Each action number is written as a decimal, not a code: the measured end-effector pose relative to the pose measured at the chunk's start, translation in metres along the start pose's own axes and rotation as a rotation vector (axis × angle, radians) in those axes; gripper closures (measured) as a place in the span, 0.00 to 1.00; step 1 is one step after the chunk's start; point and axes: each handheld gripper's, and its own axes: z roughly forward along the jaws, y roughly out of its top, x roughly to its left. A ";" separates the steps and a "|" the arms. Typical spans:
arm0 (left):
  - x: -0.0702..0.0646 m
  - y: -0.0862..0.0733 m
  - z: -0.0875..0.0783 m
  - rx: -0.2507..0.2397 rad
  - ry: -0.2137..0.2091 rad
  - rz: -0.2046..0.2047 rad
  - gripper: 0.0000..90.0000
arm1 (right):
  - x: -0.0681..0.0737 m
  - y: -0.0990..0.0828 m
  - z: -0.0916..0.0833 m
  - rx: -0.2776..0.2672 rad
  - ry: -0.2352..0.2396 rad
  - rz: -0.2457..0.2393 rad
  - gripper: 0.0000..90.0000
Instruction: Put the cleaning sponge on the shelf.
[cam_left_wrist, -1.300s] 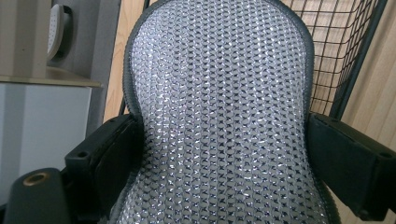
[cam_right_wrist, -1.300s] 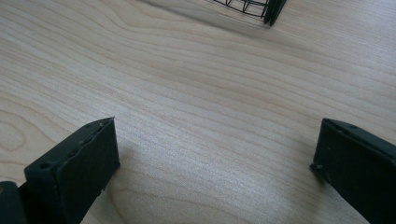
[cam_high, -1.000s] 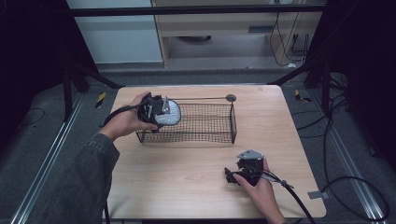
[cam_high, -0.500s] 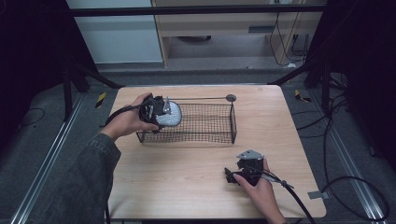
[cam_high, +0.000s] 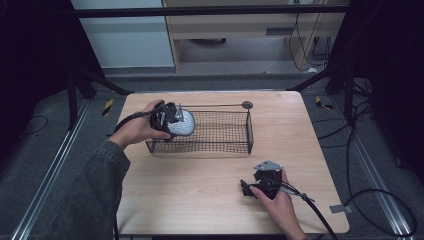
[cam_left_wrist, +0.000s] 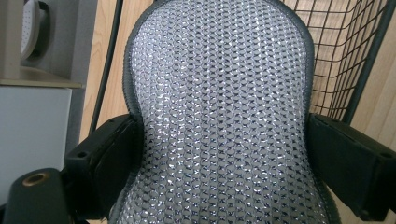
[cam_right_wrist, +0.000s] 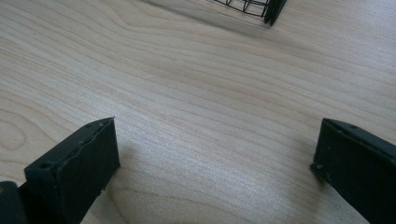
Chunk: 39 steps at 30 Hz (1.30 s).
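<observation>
Nearest you, your right hand (cam_high: 276, 200) rests on the front right part of the light wooden table (cam_high: 200, 200), holding the right gripper (cam_high: 248, 188) low over the bare wood; in the right gripper view its two black jaws stand spread wide with nothing between them, only wood grain, and a corner of the basket shows at the top edge. Farther back, at the left side of the table, your left hand (cam_high: 137, 126), in a dark grey sleeve (cam_high: 95, 185), holds the left gripper (cam_high: 176, 121) at the left end of the black wire mesh basket (cam_high: 220, 131). That gripper is pinching a silvery grey rounded pad with a shiny beaded texture and a dark edge (cam_left_wrist: 219, 112): in the left gripper view both jaws press against its narrower lower sides. The pad sits at the basket's left rim, with the wire wall just beside it. Beyond the basket, a thin dark rod ending in a small round disc (cam_high: 246, 104) lies along the far edge.
</observation>
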 end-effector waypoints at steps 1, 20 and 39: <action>0.001 0.000 0.001 -0.002 -0.002 -0.001 0.11 | 0.000 0.000 0.000 0.000 0.001 0.000 0.00; 0.009 0.003 0.011 -0.005 -0.041 -0.042 0.08 | 0.000 -0.001 -0.001 -0.001 0.002 0.005 0.00; 0.011 0.004 0.008 -0.031 -0.072 -0.070 0.05 | 0.000 -0.002 -0.002 -0.001 0.001 0.003 0.00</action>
